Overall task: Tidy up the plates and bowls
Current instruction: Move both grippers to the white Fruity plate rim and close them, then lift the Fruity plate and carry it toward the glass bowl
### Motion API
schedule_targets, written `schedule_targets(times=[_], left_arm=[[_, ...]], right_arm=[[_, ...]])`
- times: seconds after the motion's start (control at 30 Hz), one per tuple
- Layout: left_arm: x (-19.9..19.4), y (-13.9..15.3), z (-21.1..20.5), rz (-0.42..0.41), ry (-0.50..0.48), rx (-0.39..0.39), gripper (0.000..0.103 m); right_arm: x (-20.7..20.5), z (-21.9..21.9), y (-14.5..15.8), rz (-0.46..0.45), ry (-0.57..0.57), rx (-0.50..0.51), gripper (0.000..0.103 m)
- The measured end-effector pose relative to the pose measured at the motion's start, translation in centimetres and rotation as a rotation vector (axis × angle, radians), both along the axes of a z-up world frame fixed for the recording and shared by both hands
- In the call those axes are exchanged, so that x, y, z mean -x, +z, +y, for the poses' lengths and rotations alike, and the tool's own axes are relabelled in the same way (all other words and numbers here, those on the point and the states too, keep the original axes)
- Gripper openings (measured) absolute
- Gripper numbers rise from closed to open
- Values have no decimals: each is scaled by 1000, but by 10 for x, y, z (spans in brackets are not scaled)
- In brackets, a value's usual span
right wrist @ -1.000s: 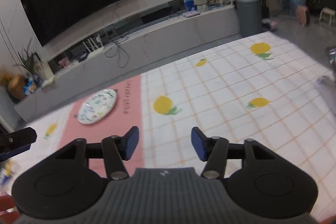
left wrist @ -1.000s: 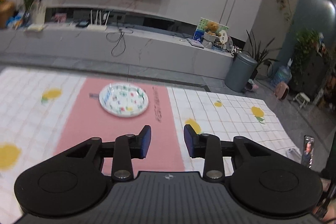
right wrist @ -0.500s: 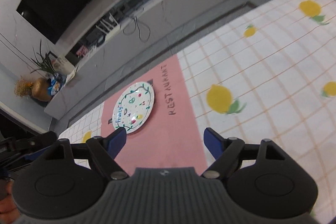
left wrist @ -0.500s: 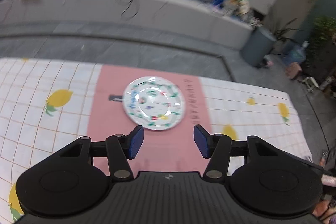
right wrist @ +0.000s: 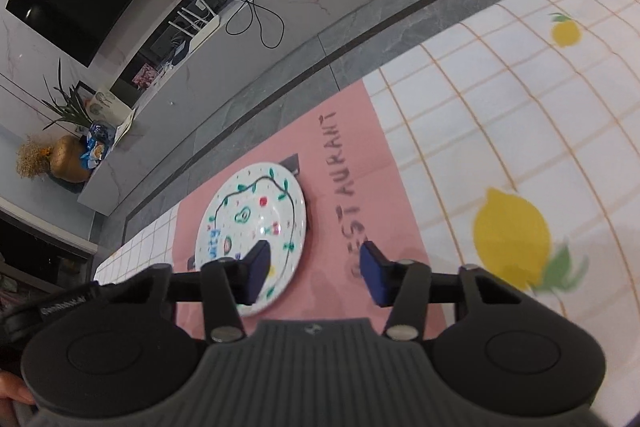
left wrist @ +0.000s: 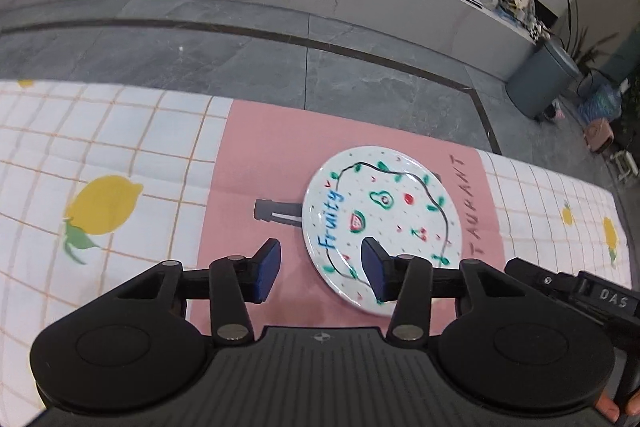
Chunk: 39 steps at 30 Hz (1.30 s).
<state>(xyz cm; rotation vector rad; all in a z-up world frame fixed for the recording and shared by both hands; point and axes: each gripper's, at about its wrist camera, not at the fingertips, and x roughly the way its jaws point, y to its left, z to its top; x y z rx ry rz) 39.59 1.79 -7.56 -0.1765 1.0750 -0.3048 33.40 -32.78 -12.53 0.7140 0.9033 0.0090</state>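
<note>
Now plate (left wrist: pixel 382 223) flat, face up, round | left gripper (left wrist: pixel 320 269), right gripper (right wrist: pixel 313 271): part-open, closing, empty

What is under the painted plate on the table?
The plate lies on a pink placemat over a lemon-print tablecloth. A dark printed shape on the mat runs under its edge; the rest of that shape is covered.
</note>
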Motion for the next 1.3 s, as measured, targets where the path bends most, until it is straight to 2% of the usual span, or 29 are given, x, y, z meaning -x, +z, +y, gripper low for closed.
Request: schedule_targets(times=[0.07,0.13,0.23,0.37,0.57,0.8,0.97,1.07,1.3], left_arm=[[-6,-6,4,7,21,34,54],[-11,-13,6,15,27,57,51],[-15,-22,8,19,24,65,46],[-20,-32,10,30,44,84,44],[-25,-39,14,12,67,130,32],[-24,-39,5,0,40,104,15],[-20,-35,-5,-6,45,56,15],[-19,-32,-7,-6,28,32,15],[-13,-22,-7,-8,-3,24,12]], right_arm=[[-12,3,-6,5,8,-5,36],[-19,7,-12,11,18,-10,36],[-28,12,-18,11,34,8,34],[-37,16,-27,14,43,13,24],[-41,16,-34,-9,36,8,23],[-43,18,-35,-19,38,23,15],[-43,20,-39,-3,35,-19,6],[-42,23,-37,2,28,-8,6],[-33,18,-37,39,-3,-59,6]])
